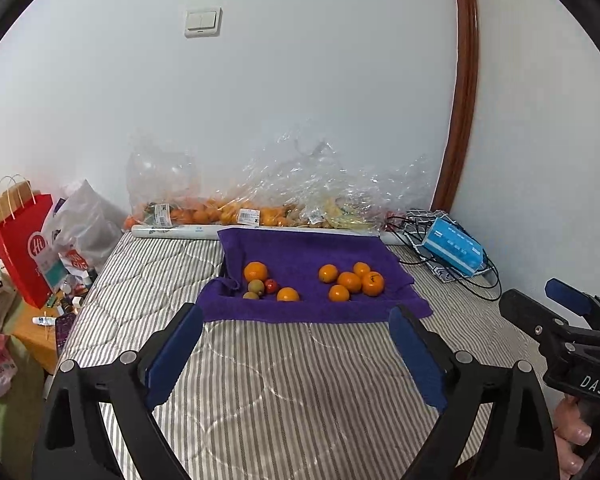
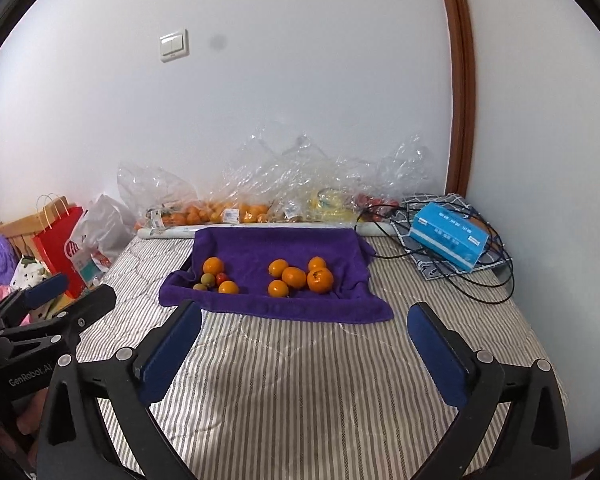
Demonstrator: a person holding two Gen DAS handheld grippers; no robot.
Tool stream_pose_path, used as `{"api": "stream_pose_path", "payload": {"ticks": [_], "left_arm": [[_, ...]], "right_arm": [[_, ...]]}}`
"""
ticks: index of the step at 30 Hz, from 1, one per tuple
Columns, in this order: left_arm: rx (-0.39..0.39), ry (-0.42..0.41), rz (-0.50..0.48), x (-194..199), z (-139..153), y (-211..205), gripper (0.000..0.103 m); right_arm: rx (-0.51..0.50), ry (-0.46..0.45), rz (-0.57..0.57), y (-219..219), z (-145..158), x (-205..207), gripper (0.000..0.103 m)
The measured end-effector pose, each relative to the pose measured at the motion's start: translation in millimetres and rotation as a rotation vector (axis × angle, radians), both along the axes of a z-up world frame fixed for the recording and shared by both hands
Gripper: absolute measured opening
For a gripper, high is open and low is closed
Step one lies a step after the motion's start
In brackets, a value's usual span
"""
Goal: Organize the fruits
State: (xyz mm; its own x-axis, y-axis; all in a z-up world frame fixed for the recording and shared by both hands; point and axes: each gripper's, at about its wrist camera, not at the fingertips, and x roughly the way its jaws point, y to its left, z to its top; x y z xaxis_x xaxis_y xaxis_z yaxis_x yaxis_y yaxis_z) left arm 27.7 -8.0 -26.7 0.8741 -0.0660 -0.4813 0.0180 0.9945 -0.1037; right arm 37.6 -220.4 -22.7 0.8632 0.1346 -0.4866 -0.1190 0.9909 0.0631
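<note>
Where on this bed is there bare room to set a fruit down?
Free: striped bedspread between the purple towel and the grippers, and left of the towel. On the towel, a gap separates two fruit clusters. Crowded: plastic bags along the wall; blue box and cables, right.

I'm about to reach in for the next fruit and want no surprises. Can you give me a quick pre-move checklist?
1. Left gripper open, nothing in it: ok.
2. Right gripper open, nothing in it: ok.
3. Right pile all oranges: ok.
4. Left pile sorted: not ok, oranges lie with kiwis and a red fruit.
5. Fruit on the towel: ok.
6. Cables off the towel: ok.
</note>
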Motion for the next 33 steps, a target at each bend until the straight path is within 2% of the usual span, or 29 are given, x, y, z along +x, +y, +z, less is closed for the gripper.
{"api": "stream_pose_path", "payload": {"ticks": [33], "left_arm": [[0.009,0.002,0.036,-1.3,2.0,1.8,0.095]], "right_arm": [[-0.010,-0.010,0.005,3.3,0.6,-12.5,0.102]]}}
